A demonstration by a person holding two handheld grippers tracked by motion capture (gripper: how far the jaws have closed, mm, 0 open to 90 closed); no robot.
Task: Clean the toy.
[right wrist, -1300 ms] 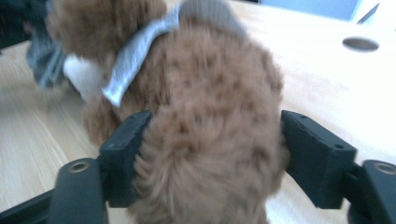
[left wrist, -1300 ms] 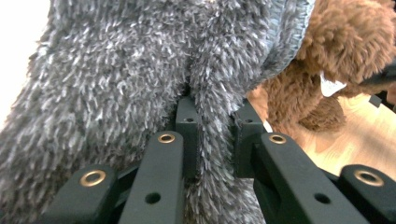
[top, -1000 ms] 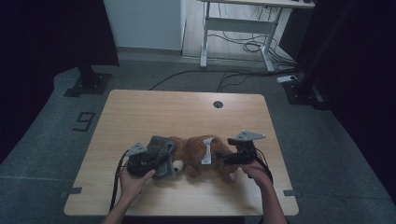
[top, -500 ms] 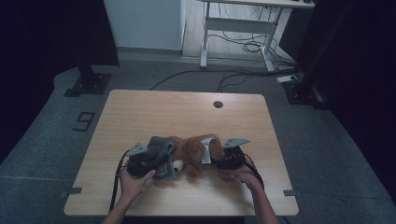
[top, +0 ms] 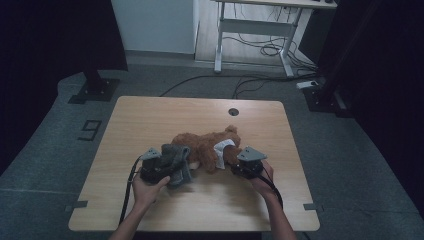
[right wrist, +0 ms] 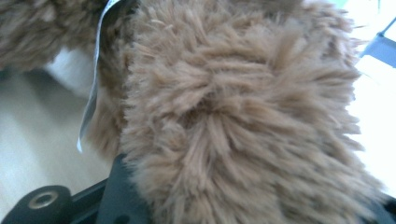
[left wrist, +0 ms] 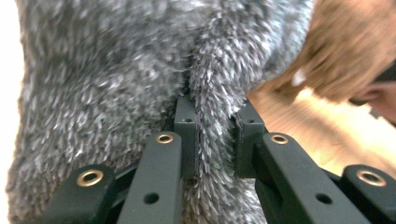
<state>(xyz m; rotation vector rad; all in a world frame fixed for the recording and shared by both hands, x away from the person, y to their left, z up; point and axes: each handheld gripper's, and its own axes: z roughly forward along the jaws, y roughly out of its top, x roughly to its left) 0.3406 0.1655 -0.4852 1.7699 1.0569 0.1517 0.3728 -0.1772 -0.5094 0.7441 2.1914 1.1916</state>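
A brown plush toy (top: 205,142) with a white tag (top: 223,147) lies on the wooden table (top: 150,115). A grey fuzzy garment (top: 177,160) covers its left end. My left gripper (top: 170,169) is shut on a fold of that grey fabric (left wrist: 116,70), which is pinched between its fingers (left wrist: 187,126). My right gripper (top: 234,162) sits at the toy's right end. Its jaws have just been closing and then eased slightly, and a thick brown limb (right wrist: 233,116) is clamped between them. The tag (right wrist: 93,88) hangs to the left of that limb.
A round cable hole (top: 233,111) lies near the table's far edge. On the floor behind are a white desk frame (top: 255,22), loose cables (top: 260,50) and black stand feet (top: 95,87). A "9" marker (top: 90,130) lies on the floor to the left.
My right gripper moved left and down to the toy's right end and closed on the brown plush. The left gripper kept still on the grey fabric.
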